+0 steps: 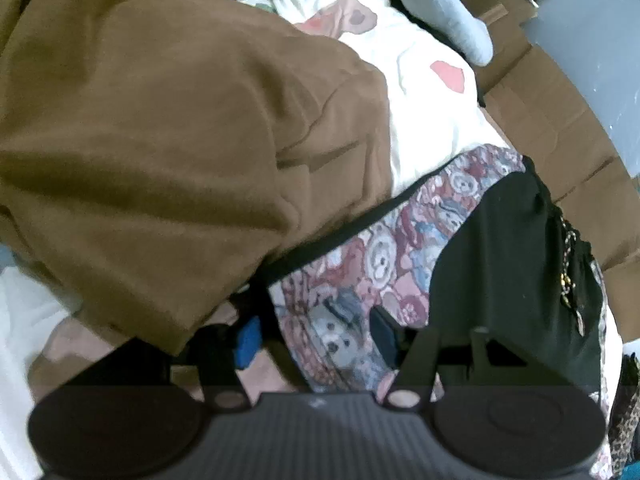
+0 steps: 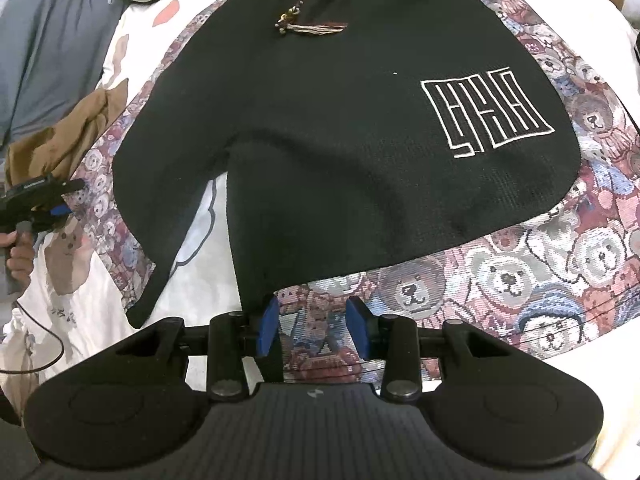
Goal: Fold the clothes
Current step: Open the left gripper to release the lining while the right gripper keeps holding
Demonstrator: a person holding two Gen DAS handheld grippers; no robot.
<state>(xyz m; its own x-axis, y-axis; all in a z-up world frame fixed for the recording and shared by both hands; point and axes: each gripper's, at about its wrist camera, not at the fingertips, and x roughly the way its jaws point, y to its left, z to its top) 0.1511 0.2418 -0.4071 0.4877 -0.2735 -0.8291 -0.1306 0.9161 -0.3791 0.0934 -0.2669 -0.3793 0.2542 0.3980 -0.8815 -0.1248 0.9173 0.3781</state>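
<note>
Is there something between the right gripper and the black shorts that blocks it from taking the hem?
Nothing visible does. The right gripper hovers with open jaws over the bear-pattern cloth, right at the lower edge of the black shorts. Only bare cloth lies between them. The left gripper is away at the left.

Black knit shorts with white maze-like logo on one leg and braided drawstring, spread flat, legs toward the camera, atop teddy-bear patterned garment, rumpled brown garment heaped just beside them, overlapping the bear print's edge
</note>
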